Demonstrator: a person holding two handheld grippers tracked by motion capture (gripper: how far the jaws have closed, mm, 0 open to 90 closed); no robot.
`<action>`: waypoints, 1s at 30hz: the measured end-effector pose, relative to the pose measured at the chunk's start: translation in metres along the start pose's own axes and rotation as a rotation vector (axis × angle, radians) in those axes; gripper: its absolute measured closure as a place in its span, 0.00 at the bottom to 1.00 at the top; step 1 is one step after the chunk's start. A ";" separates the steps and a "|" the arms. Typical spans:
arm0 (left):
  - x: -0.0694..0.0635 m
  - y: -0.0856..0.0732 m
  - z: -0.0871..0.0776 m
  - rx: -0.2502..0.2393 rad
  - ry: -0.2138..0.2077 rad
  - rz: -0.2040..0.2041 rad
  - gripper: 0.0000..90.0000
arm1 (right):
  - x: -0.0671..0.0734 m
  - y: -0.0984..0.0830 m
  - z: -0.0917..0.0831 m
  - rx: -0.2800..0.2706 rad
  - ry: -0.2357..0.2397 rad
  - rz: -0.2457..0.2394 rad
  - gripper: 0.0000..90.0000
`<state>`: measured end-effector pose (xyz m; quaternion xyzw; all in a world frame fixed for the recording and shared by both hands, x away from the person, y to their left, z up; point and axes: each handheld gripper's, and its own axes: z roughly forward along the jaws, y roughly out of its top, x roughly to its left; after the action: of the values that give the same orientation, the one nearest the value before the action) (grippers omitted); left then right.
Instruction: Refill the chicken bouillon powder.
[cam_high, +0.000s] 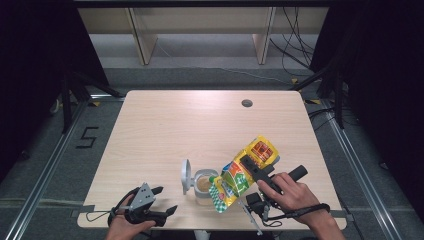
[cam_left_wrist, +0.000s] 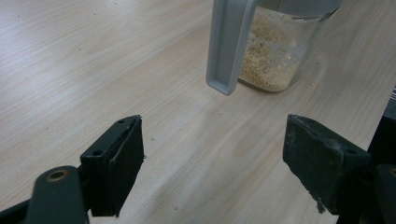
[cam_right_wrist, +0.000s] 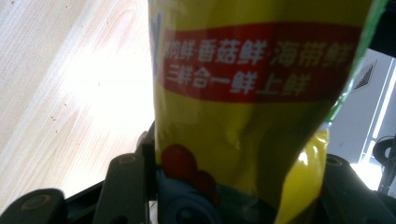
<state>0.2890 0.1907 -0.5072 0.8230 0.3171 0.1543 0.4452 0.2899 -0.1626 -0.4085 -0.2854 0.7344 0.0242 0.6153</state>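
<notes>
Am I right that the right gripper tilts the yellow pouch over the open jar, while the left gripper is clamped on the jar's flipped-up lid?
Not quite. The left gripper is open and holds nothing, as the left gripper view shows; the lid stands beyond its jaws. The right gripper does tilt the yellow pouch over the open jar.

The left hand (cam_high: 122, 226) rests low at the near table edge, holding the black two-jaw left gripper (cam_high: 162, 201) level with its jaws spread wide and nothing between them. The right hand (cam_high: 295, 192) grips the black right gripper (cam_high: 245, 167), angled up and away, its jaws clamped on a yellow printed foil pouch (cam_high: 240, 176).
</notes>
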 end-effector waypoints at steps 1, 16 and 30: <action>0.000 0.000 0.000 -0.014 0.007 0.011 0.22 | 0.000 0.000 0.000 -0.001 -0.006 0.001 0.57; 0.002 0.001 -0.002 0.010 0.006 0.040 0.22 | 0.003 0.002 -0.001 0.005 0.000 0.034 0.57; -0.001 0.000 -0.001 -0.017 0.005 0.010 0.22 | 0.007 -0.001 -0.003 0.008 -0.024 0.058 0.57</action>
<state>0.2878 0.1907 -0.5065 0.8205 0.3128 0.1613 0.4505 0.2868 -0.1676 -0.4142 -0.2613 0.7351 0.0426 0.6242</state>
